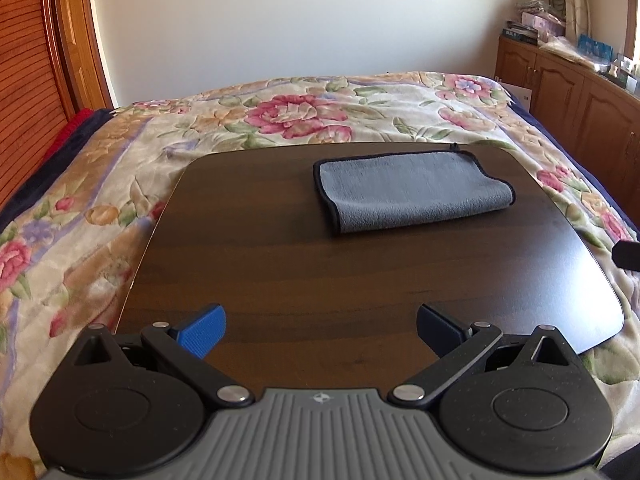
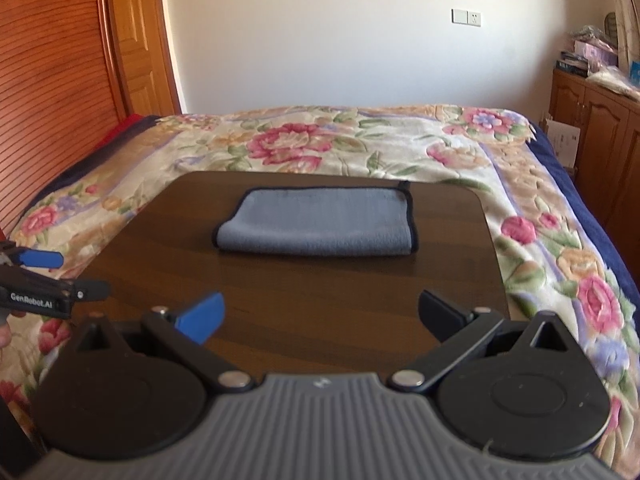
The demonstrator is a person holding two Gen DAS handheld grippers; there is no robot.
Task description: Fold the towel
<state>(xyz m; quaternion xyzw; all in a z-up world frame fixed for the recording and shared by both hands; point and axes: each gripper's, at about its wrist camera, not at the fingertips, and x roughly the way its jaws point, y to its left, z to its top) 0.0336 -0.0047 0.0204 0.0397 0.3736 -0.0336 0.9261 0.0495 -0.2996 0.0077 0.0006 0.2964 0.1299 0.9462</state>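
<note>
1. My left gripper (image 1: 320, 326) and right gripper (image 2: 320, 316) hang spread wide, grasping nothing, over the board's (image 1: 280, 264) near edge.
2. The towel (image 1: 412, 194) lies folded toward the far edge.
3. If another fold is wanted, I'd pinch both layers at matching corners.

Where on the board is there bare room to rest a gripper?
Free: the wide strip of board between the towel and the near edge, plus the patch left of the towel. Tighter: the narrow band behind the towel along the far edge.
</note>
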